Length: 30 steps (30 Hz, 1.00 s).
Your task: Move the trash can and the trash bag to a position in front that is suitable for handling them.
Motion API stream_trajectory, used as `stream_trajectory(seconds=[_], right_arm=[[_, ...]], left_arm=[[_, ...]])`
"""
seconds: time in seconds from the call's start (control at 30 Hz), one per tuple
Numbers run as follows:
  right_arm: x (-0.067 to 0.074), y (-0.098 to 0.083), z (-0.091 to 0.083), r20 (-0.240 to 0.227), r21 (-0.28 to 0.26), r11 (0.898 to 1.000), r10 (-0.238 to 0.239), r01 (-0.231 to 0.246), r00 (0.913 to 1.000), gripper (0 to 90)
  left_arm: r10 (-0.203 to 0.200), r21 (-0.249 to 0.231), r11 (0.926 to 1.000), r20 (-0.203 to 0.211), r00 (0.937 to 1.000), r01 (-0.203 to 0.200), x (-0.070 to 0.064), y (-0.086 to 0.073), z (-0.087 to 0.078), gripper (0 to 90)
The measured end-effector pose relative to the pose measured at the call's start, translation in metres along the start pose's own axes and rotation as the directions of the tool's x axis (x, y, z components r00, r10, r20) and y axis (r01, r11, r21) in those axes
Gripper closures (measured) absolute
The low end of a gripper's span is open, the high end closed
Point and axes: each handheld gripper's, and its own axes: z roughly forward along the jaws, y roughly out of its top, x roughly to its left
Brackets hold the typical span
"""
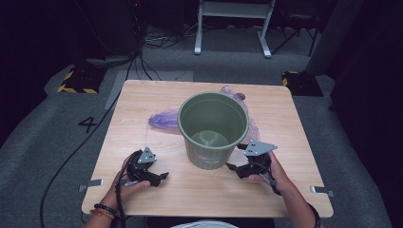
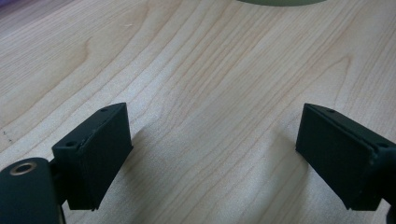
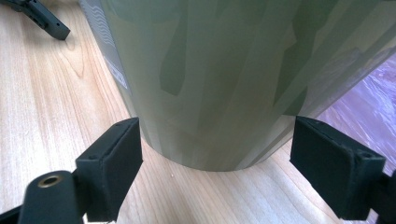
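- left gripper (image 1: pixel 164 176): jaws spread wide over bare table (image 2: pixel 196 70), holding nothing
- purple bag (image 1: pixel 164 118): thin, limp film, likely slippery; lies behind the bin
- green bin (image 1: pixel 213 129): mid-table, upright, empty; looks light, stiff plastic; best taken at the rim
- right gripper (image 3: pixel 215 154): jaws spread beside the bin's base, gripping nothing
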Motion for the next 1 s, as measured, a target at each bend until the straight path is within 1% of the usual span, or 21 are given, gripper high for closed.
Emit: stream_trajectory(seconds=[0.1,0.23,0.3,0.33,0.4,0.47,0.5,0.53,0.57,0.6,0.63,0.67,0.7,0.73,0.8,0.83,0.87,0.9,0.93,0.97,1.0], right_arm=[[0.0,0.002,0.004,-0.011,-0.006,1.0,0.006,-0.006,0.9999,16.9],[0.001,0.003,0.005,-0.018,-0.009,1.0,0.001,-0.001,0.9998,17.0],[0.001,0.002,0.004,0.003,0.001,1.0,-0.021,0.021,0.9998,18.4],[0.001,0.002,0.004,0.003,0.001,1.0,-0.021,0.021,0.9998,18.4],[-0.004,-0.003,-0.003,0.038,0.017,0.999,-0.034,0.034,0.9987,19.0],[-0.012,-0.009,-0.011,0.083,0.022,1.0,-0.023,0.021,0.9963,20.8],[-0.02,-0.013,-0.016,0.136,0.028,1.0,-0.011,0.007,0.9906,24.1],[-0.034,-0.021,-0.024,0.192,0.018,0.999,0.047,-0.051,0.9804,27.9],[-0.034,-0.021,-0.024,0.192,0.018,0.999,0.047,-0.051,0.9804,27.9],[-0.039,-0.023,-0.027,0.202,0.0,0.997,0.075,-0.076,0.9766,29.7],[-0.047,-0.027,-0.029,0.224,-0.014,0.995,0.104,-0.103,0.9691,30.1],[-0.05,-0.028,-0.03,0.241,-0.014,0.994,0.112,-0.112,0.9641,30.7],[-0.058,-0.03,-0.028,0.261,-0.024,0.99,0.139,-0.138,0.9552,33.7],[-0.061,-0.031,-0.027,0.247,-0.046,0.986,0.166,-0.16,0.9546,34.5],[-0.063,-0.03,-0.024,0.245,-0.046,0.986,0.166,-0.159,0.9554,34.5],[-0.065,-0.029,-0.016,0.25,-0.024,0.988,0.154,-0.152,0.956,35.7],[-0.065,-0.029,-0.016,0.25,-0.024,0.988,0.154,-0.152,0.956,35.7],[-0.067,-0.028,-0.006,0.249,0.0,0.988,0.147,-0.152,0.9574,38.0],[-0.068,-0.028,-0.001,0.238,0.011,0.988,0.149,-0.156,0.9598,39.7],[-0.068,-0.028,-0.001,0.238,0.011,0.988,0.149,-0.156,0.9598,39.7],[-0.069,-0.028,0.009,0.252,0.049,0.987,0.133,-0.15,0.9585,43.8]], left_arm=[[0.0,0.0,1.0,0.0,1.0,0.0,0.0,0.0,0.0,10.1],[0.0,0.0,1.0,-0.001,1.0,0.0,0.0,0.0,0.0,10.1],[0.0,0.0,1.0,-0.001,1.0,0.0,0.0,0.0,0.0,10.1],[0.0,0.0,1.0,-0.001,1.0,0.0,0.0,0.0,0.0,10.1],[0.0,0.0,1.0,-0.001,1.0,0.0,0.0,0.0,0.0,10.1],[0.0,0.0,1.0,0.0,1.0,0.0,0.0,0.0,0.0,10.1],[0.0,0.0,1.0,-0.001,1.0,0.0,0.0,0.0,0.0,10.1],[0.0,0.0,1.0,-0.001,1.0,0.0,0.0,0.0,0.0,10.1],[0.0,0.0,1.0,-0.001,1.0,0.0,0.0,0.0,0.0,10.1],[0.0,0.0,1.0,0.0,1.0,0.0,0.0,0.0,0.0,10.1],[-0.001,0.0,1.0,-0.001,1.0,0.001,0.0,0.0,0.0,10.1],[-0.002,0.0,1.0,-0.002,1.0,0.002,0.0,0.0,0.0,10.1],[-0.001,0.0,1.0,-0.002,1.0,0.001,0.0,0.0,0.0,10.1],[-0.002,0.001,1.0,-0.003,1.0,0.002,0.0,0.0,0.0,10.1],[-0.003,0.0,1.0,-0.003,1.0,0.003,0.0,0.0,0.0,10.1],[-0.004,-0.001,1.0,-0.003,1.0,0.004,0.0,0.0,0.0,10.1],[-0.005,-0.001,1.0,-0.003,1.0,0.005,0.0,0.0,0.001,10.1],[-0.005,-0.001,1.0,-0.003,1.0,0.005,0.0,0.0,0.001,10.1],[-0.005,-0.001,1.0,-0.004,1.0,0.005,0.0,0.0,0.001,10.1],[-0.005,-0.001,1.0,-0.004,1.0,0.005,0.0,0.0,0.001,10.1],[-0.005,-0.001,1.0,-0.004,1.0,0.005,0.0,0.0,0.001,10.1]])
